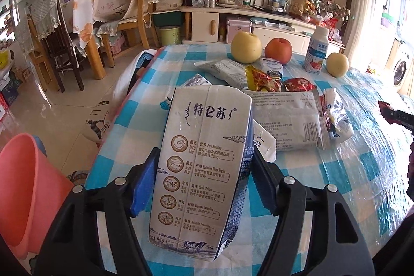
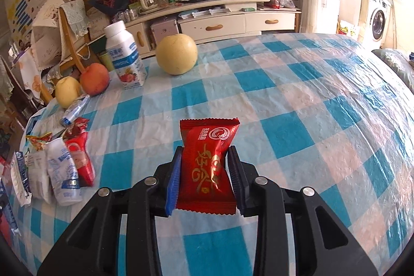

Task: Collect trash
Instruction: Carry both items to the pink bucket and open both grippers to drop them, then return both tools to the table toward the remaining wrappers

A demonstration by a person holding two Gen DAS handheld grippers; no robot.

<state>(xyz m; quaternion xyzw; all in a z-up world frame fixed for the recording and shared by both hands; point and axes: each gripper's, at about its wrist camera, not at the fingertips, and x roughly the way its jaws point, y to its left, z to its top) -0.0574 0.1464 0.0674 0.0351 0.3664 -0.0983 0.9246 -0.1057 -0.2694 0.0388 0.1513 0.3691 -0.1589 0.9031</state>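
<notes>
Left gripper [image 1: 204, 172] is pinching a carton [image 1: 204, 167], long axis running forward; the bin [image 1: 28, 193] is lying left, below the table [image 1: 362, 172]. Right gripper [image 2: 205, 170] is pinching a wrapper [image 2: 207, 167]. Wrappers [image 1: 284, 115] are lying beyond.

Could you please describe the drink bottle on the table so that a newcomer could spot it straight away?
Start at the checked table and look to its far edge, nearest the TV cabinet. The bottle stands upright between the red apple and the big yellow pear, the only white-capped thing among round fruit.
</notes>
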